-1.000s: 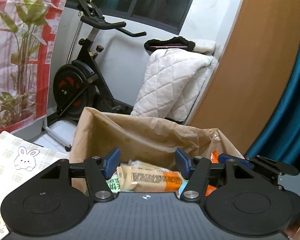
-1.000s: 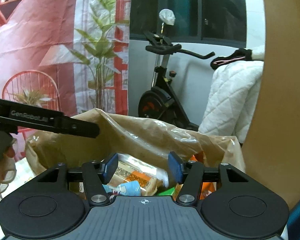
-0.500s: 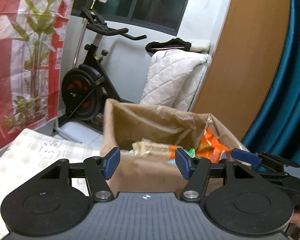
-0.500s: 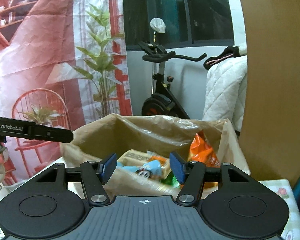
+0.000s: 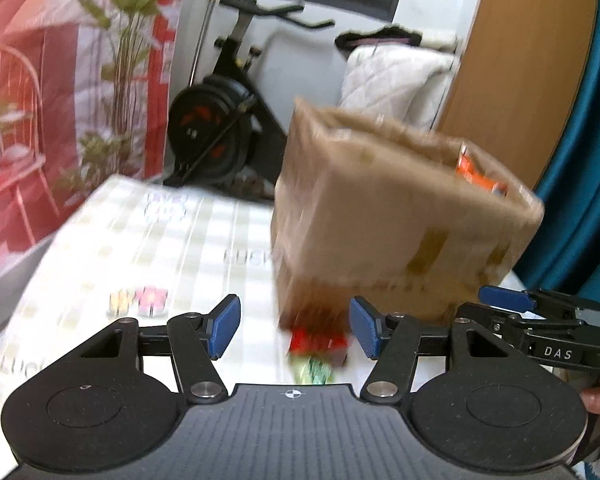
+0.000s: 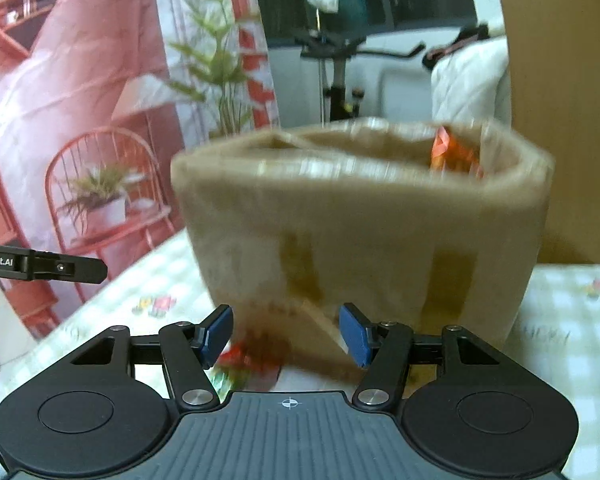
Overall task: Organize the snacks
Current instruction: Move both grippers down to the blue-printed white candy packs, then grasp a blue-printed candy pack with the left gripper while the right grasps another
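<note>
A brown cardboard box [image 5: 400,216] stands on the checked tablecloth [image 5: 140,248], blurred by motion. An orange snack packet [image 5: 476,168] sticks up from its right side; the rest of its contents are hidden. A red and green snack packet [image 5: 316,352] lies on the cloth just in front of the box. My left gripper [image 5: 294,328] is open above that packet, pads apart and not touching it. My right gripper [image 6: 286,334] is also open and empty, facing the box [image 6: 360,232], with the red packet [image 6: 244,356] low on its left. The orange packet [image 6: 452,156] shows there too.
Behind the table are an exercise bike [image 5: 220,136], a white quilt [image 5: 396,76], a wooden panel [image 5: 520,60] and a teal curtain [image 5: 588,160]. A red printed backdrop [image 5: 40,80] hangs on the left. The tablecloth stretches left of the box.
Both grippers have drawn back and sunk from over the box's open top to its front side. The tablecloth and the red packet have come into view. Both stay open.
</note>
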Tool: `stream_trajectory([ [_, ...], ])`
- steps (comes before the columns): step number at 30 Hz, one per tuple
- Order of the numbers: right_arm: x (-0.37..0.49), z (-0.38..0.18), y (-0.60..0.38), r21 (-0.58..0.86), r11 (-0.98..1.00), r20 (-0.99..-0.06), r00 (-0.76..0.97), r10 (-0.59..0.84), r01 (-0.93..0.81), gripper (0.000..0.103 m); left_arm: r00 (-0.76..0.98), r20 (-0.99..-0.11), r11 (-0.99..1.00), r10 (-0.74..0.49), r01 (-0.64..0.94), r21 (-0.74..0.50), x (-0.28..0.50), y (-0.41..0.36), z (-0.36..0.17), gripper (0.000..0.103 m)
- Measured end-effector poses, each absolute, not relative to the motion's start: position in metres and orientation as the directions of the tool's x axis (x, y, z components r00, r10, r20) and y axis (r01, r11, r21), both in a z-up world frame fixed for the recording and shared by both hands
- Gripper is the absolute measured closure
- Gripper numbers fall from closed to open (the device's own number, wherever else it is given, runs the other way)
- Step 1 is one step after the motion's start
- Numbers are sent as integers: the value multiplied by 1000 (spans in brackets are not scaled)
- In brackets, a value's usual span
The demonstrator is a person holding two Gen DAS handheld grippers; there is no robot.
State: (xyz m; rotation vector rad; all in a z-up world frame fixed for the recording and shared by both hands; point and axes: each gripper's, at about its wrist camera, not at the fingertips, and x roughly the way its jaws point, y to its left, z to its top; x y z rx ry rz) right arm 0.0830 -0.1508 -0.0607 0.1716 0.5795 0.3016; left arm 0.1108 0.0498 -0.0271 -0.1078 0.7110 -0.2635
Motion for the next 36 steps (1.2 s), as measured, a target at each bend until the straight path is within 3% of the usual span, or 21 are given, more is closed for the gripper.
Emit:
stream_trajectory([
  [13,60,-120,-104,196,923,-693,620,369,-330,46,590,-722,932,-362,251,-262,104,39,-89,41],
  [31,61,-140,-91,215,881,-755,500,425,-422,47,415,-784,882,-461,312,-353,119,-5,-147,41],
  [36,65,-146,-93,234,875,-753,491,439,-424,54,360,-791,863,-494,310,-398,124,-12,-163,45],
])
